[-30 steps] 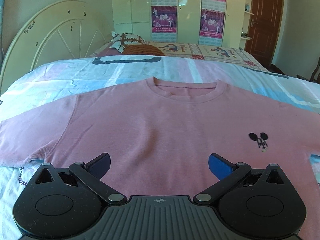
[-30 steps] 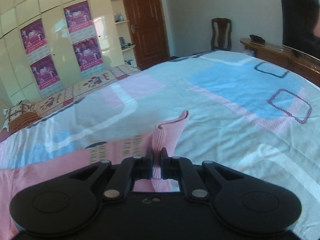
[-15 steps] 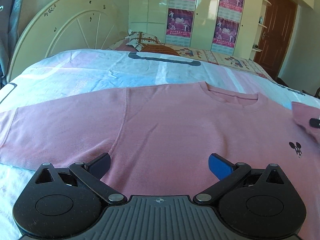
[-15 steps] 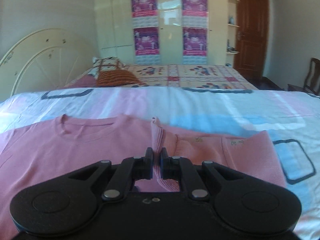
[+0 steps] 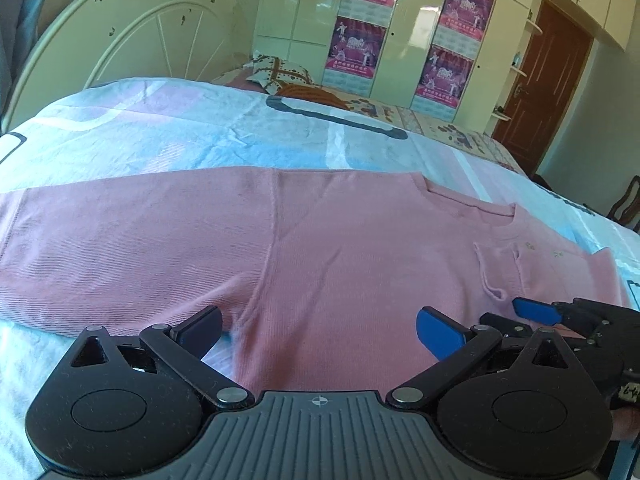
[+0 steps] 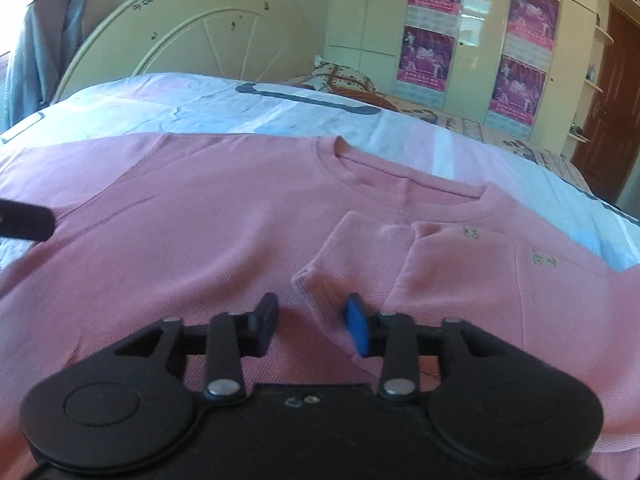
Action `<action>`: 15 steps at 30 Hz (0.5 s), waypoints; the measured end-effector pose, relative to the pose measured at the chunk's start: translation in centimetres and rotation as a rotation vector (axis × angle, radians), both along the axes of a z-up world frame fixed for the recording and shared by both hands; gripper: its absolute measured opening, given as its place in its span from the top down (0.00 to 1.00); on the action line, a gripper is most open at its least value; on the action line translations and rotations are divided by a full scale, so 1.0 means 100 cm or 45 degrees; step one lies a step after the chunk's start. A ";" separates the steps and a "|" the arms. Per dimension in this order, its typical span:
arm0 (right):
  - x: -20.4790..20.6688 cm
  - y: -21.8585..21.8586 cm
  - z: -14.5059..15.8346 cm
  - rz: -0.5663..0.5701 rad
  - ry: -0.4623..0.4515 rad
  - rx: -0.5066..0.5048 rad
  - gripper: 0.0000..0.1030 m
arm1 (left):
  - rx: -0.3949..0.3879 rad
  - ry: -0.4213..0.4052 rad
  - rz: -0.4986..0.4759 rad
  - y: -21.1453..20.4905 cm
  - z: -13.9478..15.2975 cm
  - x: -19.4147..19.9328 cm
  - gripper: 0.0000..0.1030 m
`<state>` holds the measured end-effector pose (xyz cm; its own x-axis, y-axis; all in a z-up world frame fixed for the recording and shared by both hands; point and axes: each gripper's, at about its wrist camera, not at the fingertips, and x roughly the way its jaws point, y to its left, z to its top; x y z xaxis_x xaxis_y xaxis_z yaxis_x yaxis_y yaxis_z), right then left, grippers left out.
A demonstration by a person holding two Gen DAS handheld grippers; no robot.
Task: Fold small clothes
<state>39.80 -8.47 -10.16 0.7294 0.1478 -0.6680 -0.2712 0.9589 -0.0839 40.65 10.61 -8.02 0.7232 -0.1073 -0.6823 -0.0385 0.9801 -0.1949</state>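
While the right gripper (image 6: 312,320) lets go, jaws opening with the folded-in sleeve (image 6: 360,248) lying loose just ahead between them, the pink shirt (image 5: 320,264) lies flat across the bed (image 5: 180,136). Left gripper (image 5: 320,326) hovers wide open and empty; the unfolded sleeve (image 5: 120,240) stretches away to its left, nearer this hand.

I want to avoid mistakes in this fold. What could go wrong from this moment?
1. The right claw is opening with the folded sleeve's cuff between its pads, so pulling back may drag the cuff and undo the fold.
2. The other sleeve lies flat, and the open left claw could bunch the shirt.
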 end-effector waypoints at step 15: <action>-0.063 -0.140 0.035 -0.506 -0.110 0.185 0.85 | -0.204 0.146 -0.363 -0.148 -0.030 0.090 0.40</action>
<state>33.50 -22.49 -6.64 0.8009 -0.0675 -0.5949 0.1235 0.9909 0.0539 49.62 -4.17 -10.98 0.5680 -0.4066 -0.7156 0.2020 0.9117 -0.3577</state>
